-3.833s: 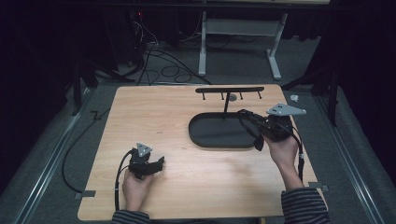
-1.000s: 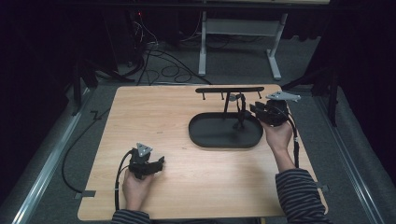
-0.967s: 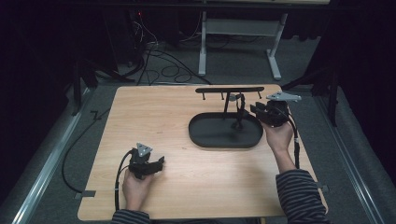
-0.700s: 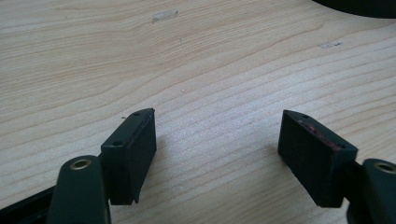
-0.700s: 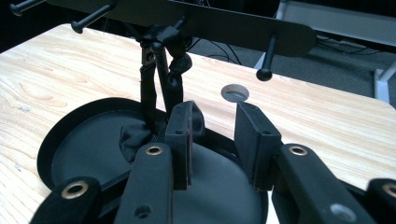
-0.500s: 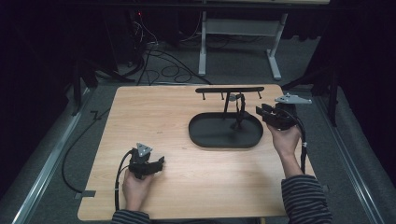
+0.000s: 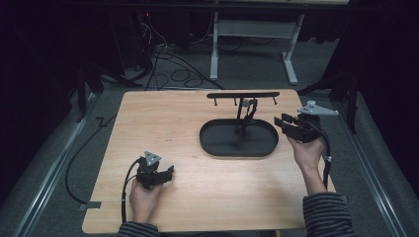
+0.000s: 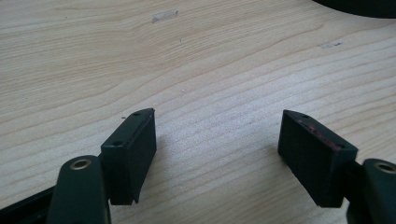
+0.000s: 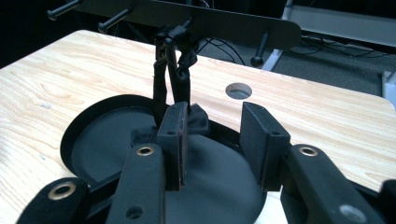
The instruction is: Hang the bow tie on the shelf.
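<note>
I have the left gripper [image 7: 165, 173] low on the near-left part of the wooden table [image 7: 163, 123], held in my left hand [image 7: 143, 197]. In the left gripper view its jaws stand wide apart with nothing but bare wood grain between them, and a dark curved edge of the tray [image 8: 359, 5] shows at the top right corner.

My right hand [image 7: 307, 152] holds the right gripper [image 7: 284, 123] at the table's right side, just beside the right end of the black oval tray [image 7: 217, 143], its jaws pointing left toward it. In the right gripper view the jaws are parted, gripping nothing, and they sit over the tray's near rim.

Ahead of them a black stand rises from the tray: a thin post [image 9: 161, 88] topped by a flat crossbar [image 9: 210, 21] with short pegs [image 9: 258, 49] hanging from it. A dark strap [image 9: 180, 70] hangs from the bar beside the post and trails down into the tray, where a dark bundle lies; I cannot tell what it is. A round hole [image 9: 238, 90] is cut in the tabletop past the tray.

Beyond the table, cables [image 7: 163, 59] run over the grey floor beside a white table frame [image 7: 252, 34].
</note>
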Motion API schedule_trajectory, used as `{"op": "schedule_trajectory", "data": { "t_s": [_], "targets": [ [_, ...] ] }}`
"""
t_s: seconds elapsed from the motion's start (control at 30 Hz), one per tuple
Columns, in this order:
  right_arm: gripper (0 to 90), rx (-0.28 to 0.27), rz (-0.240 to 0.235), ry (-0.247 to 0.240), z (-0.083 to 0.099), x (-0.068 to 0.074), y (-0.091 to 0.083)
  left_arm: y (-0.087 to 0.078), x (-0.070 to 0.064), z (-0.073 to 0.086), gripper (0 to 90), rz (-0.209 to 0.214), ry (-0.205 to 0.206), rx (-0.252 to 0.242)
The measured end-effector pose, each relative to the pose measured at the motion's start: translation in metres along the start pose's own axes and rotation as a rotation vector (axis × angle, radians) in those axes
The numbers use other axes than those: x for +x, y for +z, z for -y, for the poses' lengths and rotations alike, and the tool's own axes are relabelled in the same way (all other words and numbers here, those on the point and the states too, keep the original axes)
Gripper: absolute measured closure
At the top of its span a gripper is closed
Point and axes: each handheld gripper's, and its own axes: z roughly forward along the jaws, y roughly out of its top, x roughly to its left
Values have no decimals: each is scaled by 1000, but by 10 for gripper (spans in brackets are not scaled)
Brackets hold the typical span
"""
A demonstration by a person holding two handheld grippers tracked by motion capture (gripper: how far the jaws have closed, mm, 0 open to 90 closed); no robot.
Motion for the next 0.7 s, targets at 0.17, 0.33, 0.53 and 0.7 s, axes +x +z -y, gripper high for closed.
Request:
{"op": "schedule_trajectory", "data": {
  "t_s": [0.17,0.33,0.53,0.7],
  "targets": [
    [623,-14,-1,9,3,-1,-9,0,0,0,285,-1,-1,-2],
    [616,-30,-3,21,7,-5,-19,0,0,0,285,0,0,0],
    [616,-43,-8,39,17,-11,-34,0,0,0,285,-1,-2,-1],
    [619,-49,-6,54,25,-14,-40,0,0,0,284,0,-1,0]
  ]
}}
